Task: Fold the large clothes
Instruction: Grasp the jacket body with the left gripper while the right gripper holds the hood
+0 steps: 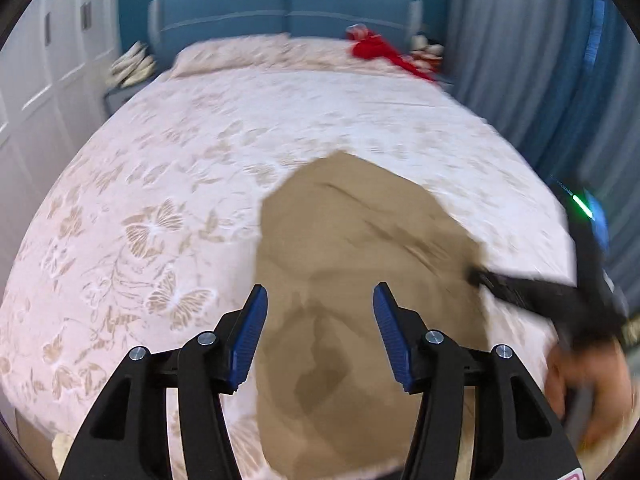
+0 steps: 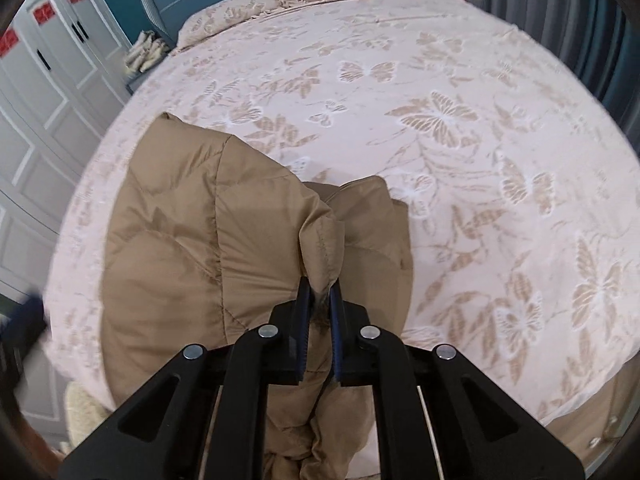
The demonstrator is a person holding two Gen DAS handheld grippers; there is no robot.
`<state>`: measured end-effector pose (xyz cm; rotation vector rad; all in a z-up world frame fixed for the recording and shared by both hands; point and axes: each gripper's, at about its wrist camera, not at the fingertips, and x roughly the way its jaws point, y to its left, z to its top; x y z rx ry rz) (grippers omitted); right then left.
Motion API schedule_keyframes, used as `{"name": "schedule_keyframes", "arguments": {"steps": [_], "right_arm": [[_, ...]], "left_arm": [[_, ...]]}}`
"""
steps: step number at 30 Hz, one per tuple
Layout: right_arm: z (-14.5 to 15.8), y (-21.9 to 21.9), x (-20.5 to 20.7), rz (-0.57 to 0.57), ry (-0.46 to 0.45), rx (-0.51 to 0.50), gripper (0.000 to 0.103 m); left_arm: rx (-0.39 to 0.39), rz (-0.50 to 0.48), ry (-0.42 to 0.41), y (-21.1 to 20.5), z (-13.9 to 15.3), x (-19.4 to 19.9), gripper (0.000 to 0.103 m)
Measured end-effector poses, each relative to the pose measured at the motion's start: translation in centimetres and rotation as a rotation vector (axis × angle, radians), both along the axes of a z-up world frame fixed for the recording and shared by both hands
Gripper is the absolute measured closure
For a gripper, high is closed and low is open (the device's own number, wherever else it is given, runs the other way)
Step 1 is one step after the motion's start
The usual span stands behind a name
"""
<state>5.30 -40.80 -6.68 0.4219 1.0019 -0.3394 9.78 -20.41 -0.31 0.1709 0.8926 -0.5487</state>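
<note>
The tan padded coat (image 2: pixel 224 240) lies bunched at the near edge of the bed (image 2: pixel 460 92). The right gripper (image 2: pixel 320 296) pinches a stitched edge; the left gripper (image 1: pixel 320 320) hovers above, jaws spread. Likely mid-fold: next, the left needs a matching edge.

You see a tan jacket (image 2: pixel 192 220) on a pale pink bed cover (image 2: pixel 460 128) with beige butterflies. Your claws (image 1: pixel 318 332) are black with blue pads (image 1: pixel 250 332). The headboard (image 1: pixel 280 8) is blue, the cloth (image 1: pixel 376 50) red.
</note>
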Motion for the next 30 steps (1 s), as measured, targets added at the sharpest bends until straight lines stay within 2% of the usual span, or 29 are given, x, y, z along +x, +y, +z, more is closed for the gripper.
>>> {"name": "schedule_keyframes", "arguments": {"steps": [5, 8, 15, 20, 30], "right_arm": [[-1.1, 1.1, 1.2, -0.004, 0.042, -0.101, 0.095], [-2.0, 1.3, 1.8, -0.012, 0.063, -0.129, 0.095], [-4.4, 1.1, 2.6, -0.052, 0.1, -0.114, 0.095], [-6.1, 1.3, 3.0, -0.075, 0.108, -0.107, 0.094], [-8.6, 0.9, 3.3, -0.088, 0.105, -0.062, 0.095]], "left_arm": [[0.096, 0.047, 0.023, -3.2, -2.8, 3.5, 0.05], [0.117, 0.062, 0.037, -3.9, -4.1, 4.6, 0.05], [0.148, 0.102, 0.034, -5.2, -6.2, 5.3, 0.047], [0.163, 0.129, 0.016, -5.7, -7.7, 5.6, 0.039], [0.194, 0.13, -0.015, -6.4, -10.1, 5.7, 0.034]]}}
